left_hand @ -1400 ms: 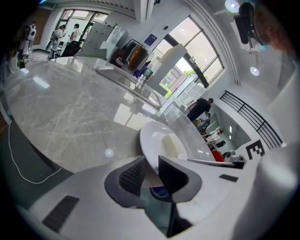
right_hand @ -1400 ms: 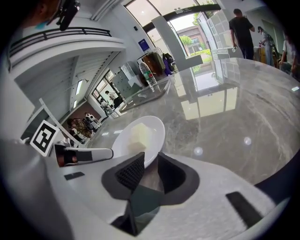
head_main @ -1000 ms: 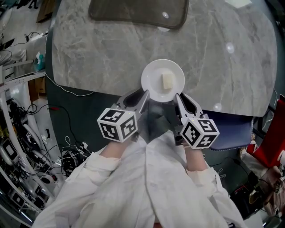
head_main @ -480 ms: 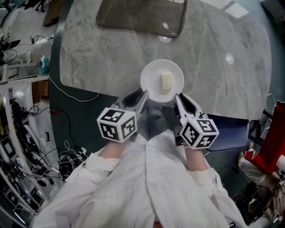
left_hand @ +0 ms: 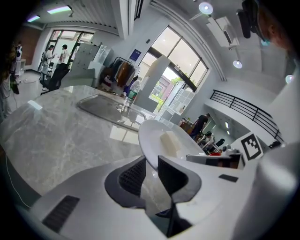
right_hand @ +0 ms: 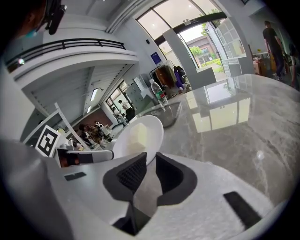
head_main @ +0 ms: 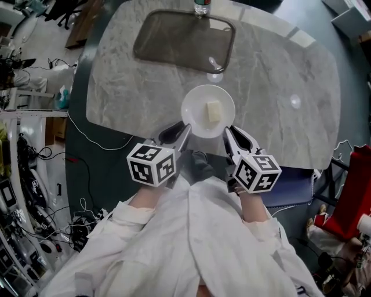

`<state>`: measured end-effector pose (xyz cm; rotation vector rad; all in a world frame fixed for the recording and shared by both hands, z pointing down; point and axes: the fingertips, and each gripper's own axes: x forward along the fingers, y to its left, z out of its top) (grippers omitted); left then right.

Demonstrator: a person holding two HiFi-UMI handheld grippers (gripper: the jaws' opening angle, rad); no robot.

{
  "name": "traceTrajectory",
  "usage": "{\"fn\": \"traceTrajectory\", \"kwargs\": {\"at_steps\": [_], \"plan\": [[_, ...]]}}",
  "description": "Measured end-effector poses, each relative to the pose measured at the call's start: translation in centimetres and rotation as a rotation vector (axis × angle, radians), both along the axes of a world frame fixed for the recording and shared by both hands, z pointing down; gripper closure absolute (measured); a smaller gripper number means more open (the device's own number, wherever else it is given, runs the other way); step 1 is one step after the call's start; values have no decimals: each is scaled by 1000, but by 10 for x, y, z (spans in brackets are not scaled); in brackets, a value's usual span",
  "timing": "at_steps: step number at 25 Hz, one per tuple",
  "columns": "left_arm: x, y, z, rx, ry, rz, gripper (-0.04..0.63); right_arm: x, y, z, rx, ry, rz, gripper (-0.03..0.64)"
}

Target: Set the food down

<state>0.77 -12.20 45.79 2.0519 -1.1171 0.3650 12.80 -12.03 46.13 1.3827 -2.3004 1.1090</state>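
A grey marble table (head_main: 139, 98) carries a dark tray (head_main: 184, 40), with a bottle (head_main: 201, 7) just beyond it.

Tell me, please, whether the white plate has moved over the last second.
Yes. In the head view the plate has moved away from the near edge of the table and closer to the dark tray.

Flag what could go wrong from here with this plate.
The white round plate is pinched only at its near rim by the left gripper and right gripper; it could tilt or slip. The pale food block lies loose and could slide off. Set near the edge of the grey marble table, the plate may overhang.
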Motion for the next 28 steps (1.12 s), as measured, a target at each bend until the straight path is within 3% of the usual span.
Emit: {"fn": "traceTrajectory", "kwargs": {"at_steps": [11, 28], "plan": [[-24, -43, 3, -11, 11, 3, 511, -24, -45, 0, 10, -19, -9, 565], [-75, -203, -3, -16, 19, 81, 511, -74, -202, -7, -3, 8, 62, 571]]}}
